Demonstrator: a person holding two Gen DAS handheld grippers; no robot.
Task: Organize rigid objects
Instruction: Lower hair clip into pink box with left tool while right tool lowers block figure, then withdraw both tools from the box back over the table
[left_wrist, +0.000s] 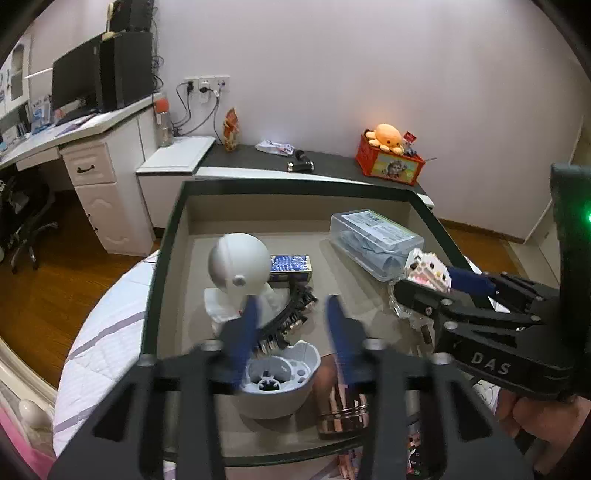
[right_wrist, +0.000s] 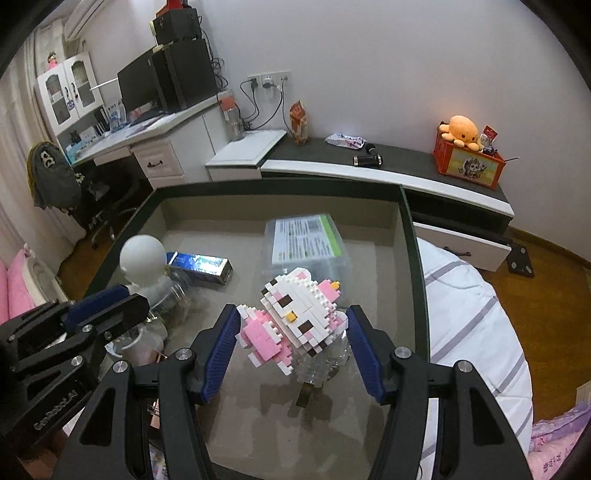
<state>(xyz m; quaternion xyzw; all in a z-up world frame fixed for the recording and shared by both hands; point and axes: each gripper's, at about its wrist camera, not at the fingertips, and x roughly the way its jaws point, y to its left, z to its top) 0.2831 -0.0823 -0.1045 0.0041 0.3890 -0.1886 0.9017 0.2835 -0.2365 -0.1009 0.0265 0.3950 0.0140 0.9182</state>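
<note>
Item: brick-built cat figure (right_wrist: 291, 317), white and pink, carried between the blue pads of the right gripper (right_wrist: 291, 345) above the grey-lined tray (right_wrist: 280, 186), which rests on a quilted bed. Left pad touches the pink side bricks; contact on the right pad is not clear, so the hold looks shallow. Risk: the figure tilts or sheds bricks if squeezed or jolted, and may drop onto the clear jar (right_wrist: 325, 354) directly beneath. Left gripper (left_wrist: 291, 314): jaws partly apart, nothing between them, poised over the white dome-shaped shell (left_wrist: 279, 380). Neighbours in the tray: white round-headed figure (left_wrist: 240, 266), blue box (left_wrist: 290, 267), clear lidded container (left_wrist: 376, 240), dark curved track piece (left_wrist: 291, 314), copper-coloured clips (left_wrist: 343, 410). Obstruction: crowded tray floor leaves little free space; the two grippers work close together.
</note>
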